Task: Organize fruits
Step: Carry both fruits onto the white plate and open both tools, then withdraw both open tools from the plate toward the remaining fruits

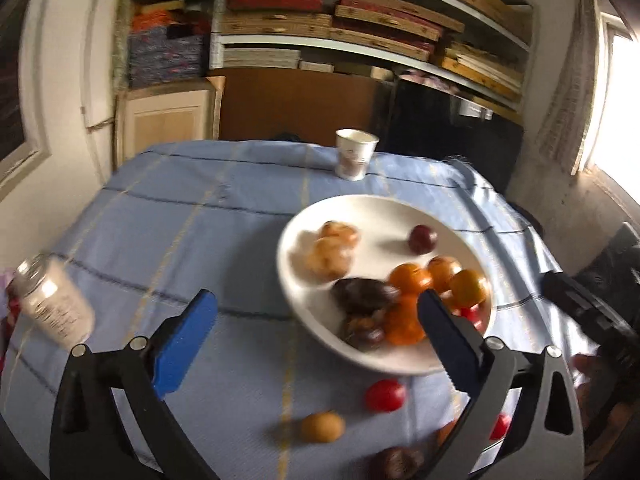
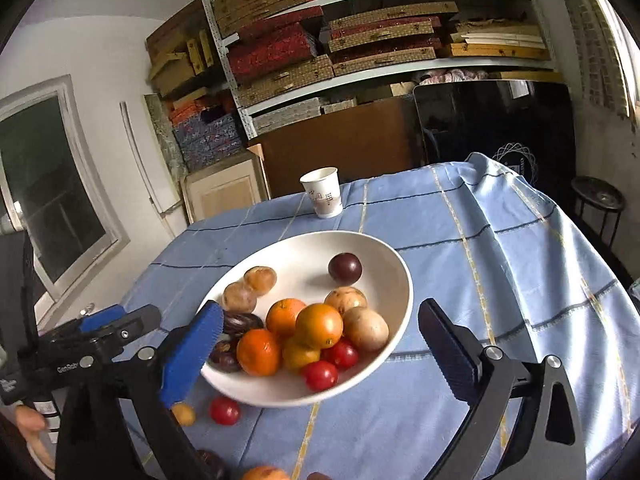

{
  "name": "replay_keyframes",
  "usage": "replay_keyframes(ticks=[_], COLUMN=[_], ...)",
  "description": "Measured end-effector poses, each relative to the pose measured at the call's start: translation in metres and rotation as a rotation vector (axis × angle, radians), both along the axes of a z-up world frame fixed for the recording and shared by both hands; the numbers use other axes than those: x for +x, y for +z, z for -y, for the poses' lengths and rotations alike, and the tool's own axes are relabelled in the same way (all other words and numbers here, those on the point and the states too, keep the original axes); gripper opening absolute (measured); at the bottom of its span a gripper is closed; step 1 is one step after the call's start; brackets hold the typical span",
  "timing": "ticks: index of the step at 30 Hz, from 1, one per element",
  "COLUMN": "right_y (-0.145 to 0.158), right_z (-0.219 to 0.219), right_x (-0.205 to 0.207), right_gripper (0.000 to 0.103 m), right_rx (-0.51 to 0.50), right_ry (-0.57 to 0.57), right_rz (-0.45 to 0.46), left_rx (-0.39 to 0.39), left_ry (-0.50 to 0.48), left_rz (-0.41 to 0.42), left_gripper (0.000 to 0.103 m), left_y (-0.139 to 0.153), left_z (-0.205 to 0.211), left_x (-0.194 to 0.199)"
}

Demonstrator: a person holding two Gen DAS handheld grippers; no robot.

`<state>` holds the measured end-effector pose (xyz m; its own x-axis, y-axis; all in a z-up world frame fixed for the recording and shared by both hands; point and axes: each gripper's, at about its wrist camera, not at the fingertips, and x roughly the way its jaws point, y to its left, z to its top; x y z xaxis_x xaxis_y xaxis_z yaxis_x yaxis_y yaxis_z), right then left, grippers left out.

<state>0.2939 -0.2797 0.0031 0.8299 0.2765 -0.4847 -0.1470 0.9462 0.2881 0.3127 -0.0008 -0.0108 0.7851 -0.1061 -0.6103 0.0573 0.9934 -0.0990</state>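
Note:
A white bowl (image 1: 400, 356) (image 2: 384, 272) on the blue checked tablecloth holds oranges (image 2: 319, 325), cherry tomatoes (image 2: 320, 375), tan round fruits (image 2: 365, 328) and dark purple fruits (image 2: 345, 268). Loose on the cloth in front of it lie a red tomato (image 1: 385, 395) (image 2: 225, 410), a small tan fruit (image 1: 322, 426) (image 2: 184, 415) and a dark fruit (image 1: 396, 462). My left gripper (image 1: 316, 320) is open and empty above the bowl's near-left side. My right gripper (image 2: 320, 332) is open and empty, its jaws on either side of the bowl.
A paper cup (image 1: 354, 154) (image 2: 322, 192) stands at the table's far edge. A clear jar (image 1: 52, 300) sits at the left. Shelves stacked with boxes (image 2: 360, 40) rise behind the table. The cloth drapes off the right side (image 2: 560, 240).

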Motion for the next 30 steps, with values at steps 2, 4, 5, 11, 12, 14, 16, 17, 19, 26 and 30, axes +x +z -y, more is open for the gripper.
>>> replay_keyframes(ticks=[2, 4, 5, 11, 12, 14, 16, 17, 19, 26, 30], right_y=[-0.004, -0.014, -0.018, -0.026, -0.026, -0.027, -0.028, -0.029, -0.033, -0.053, -0.057], right_z=[0.005, 0.009, 0.009, 0.005, 0.004, 0.004, 0.006, 0.007, 0.008, -0.008, -0.014], right_x=[-0.006, -0.012, -0.013, -0.030, -0.033, -0.040, -0.046, -0.048, -0.051, -0.053, -0.061], right_gripper=[0.099, 0.099, 0.099, 0.099, 0.099, 0.099, 0.099, 0.099, 0.099, 0.094, 0.088], right_rx=[0.012, 0.021, 0.026, 0.011, 0.000, -0.015, -0.028, -0.033, -0.036, -0.267, -0.311], right_ry=[0.013, 0.013, 0.015, 0.051, 0.056, 0.070, 0.077, 0.077, 0.086, 0.085, 0.158], right_rz=[-0.027, -0.064, -0.078, -0.131, -0.134, -0.132, -0.136, -0.144, -0.168, -0.251, -0.262], left_rx=[0.005, 0.005, 0.007, 0.060, 0.075, 0.091, 0.101, 0.104, 0.099, 0.089, 0.062], left_ry=[0.023, 0.043, 0.049, 0.033, 0.023, 0.012, 0.010, 0.010, 0.007, 0.012, 0.011], left_rz=[-0.017, -0.043, -0.053, -0.095, -0.095, -0.093, -0.089, -0.090, -0.101, -0.118, -0.127], left_gripper=[0.098, 0.098, 0.098, 0.098, 0.098, 0.099, 0.099, 0.099, 0.099, 0.099, 0.099], left_y=[-0.008, -0.019, -0.023, -0.036, -0.036, -0.037, -0.037, -0.037, -0.038, -0.039, -0.039], left_z=[-0.008, -0.015, -0.017, -0.016, -0.015, -0.013, -0.013, -0.012, -0.013, -0.016, -0.021], left_x=[-0.008, -0.016, -0.020, -0.036, -0.038, -0.042, -0.044, -0.044, -0.044, -0.045, -0.045])
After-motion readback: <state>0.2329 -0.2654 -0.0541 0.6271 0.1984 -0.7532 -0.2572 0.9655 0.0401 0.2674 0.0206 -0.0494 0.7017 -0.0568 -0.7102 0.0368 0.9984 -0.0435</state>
